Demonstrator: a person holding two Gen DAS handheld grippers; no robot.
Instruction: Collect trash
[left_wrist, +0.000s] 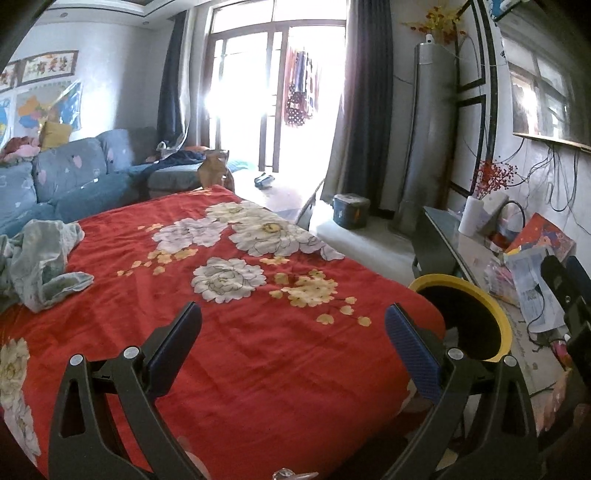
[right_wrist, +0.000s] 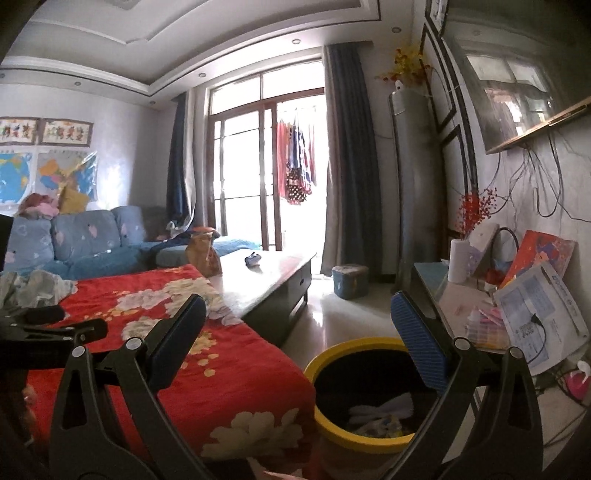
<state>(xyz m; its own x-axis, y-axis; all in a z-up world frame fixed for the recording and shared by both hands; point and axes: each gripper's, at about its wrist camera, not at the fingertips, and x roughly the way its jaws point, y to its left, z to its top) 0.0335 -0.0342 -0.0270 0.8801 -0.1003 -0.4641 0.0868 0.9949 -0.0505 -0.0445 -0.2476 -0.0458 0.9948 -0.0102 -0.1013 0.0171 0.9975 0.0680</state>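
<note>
The left gripper (left_wrist: 293, 321) and right gripper (right_wrist: 298, 314) are held empty, jaws spread; white trash (right_wrist: 384, 404) is seen inside the yellow-rimmed bin (right_wrist: 332, 354).

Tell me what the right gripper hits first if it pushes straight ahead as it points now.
Probably nothing close: the open right gripper aims between the red floral blanket and the yellow-rimmed bin, toward bare floor; depth is unclear.

A low table (right_wrist: 266, 280) carries a red blanket (left_wrist: 229, 332) printed with white and yellow flowers, draped over its near part and leaving the far wooden top bare. A crumpled grey-green cloth (left_wrist: 44, 258) lies on the blanket's left side. On the bare top sit an orange bag (right_wrist: 203, 254) and a small dark object (too small to identify) (right_wrist: 253, 260). A yellow-rimmed bin (right_wrist: 354, 391) stands on the floor (right_wrist: 354, 314) beside the table.
</note>
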